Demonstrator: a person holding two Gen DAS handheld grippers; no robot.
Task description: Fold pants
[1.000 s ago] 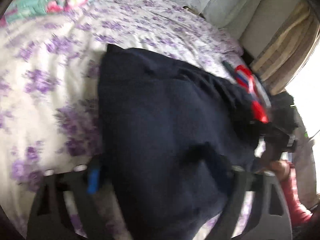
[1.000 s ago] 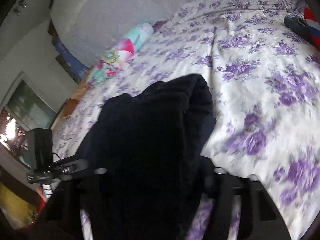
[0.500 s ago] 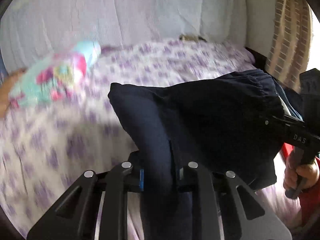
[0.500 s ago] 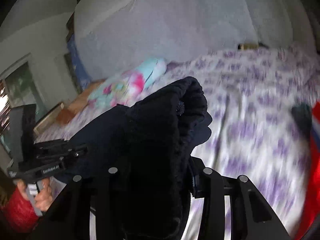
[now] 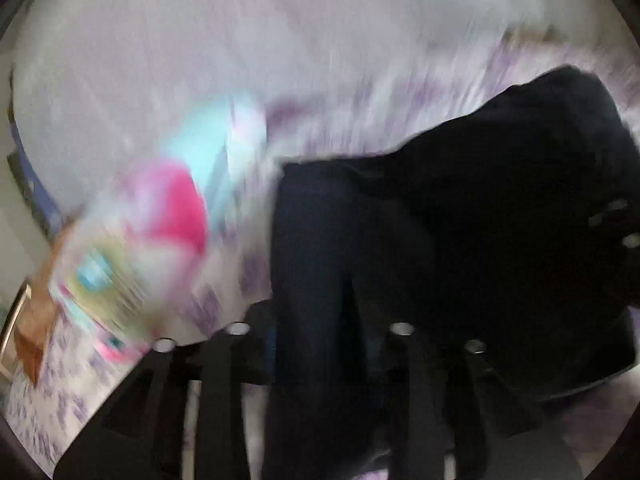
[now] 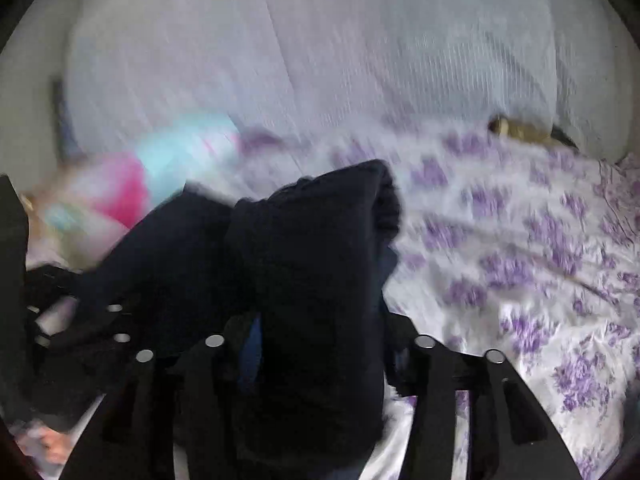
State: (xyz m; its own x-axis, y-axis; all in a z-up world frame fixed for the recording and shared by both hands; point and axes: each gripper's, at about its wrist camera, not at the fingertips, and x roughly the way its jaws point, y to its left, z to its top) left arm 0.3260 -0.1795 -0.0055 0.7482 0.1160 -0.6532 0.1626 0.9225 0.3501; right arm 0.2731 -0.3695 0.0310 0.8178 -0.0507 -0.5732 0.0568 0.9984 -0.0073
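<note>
The left hand-held gripper (image 5: 320,336) and the right hand-held gripper (image 6: 320,344) each have a bunch of the dark pants (image 6: 312,256) between their jaws, which have just been widening; whether the pads still grasp the cloth cannot be told. The pants hang raised over the floral bedsheet (image 6: 520,248), spanning both grippers. A bright pink and turquoise pillow (image 5: 176,208) lies left by the pale headboard (image 6: 320,52); open bed lies right.

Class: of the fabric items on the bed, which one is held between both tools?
The dark pants; the colourful pillow lies untouched beyond them.
</note>
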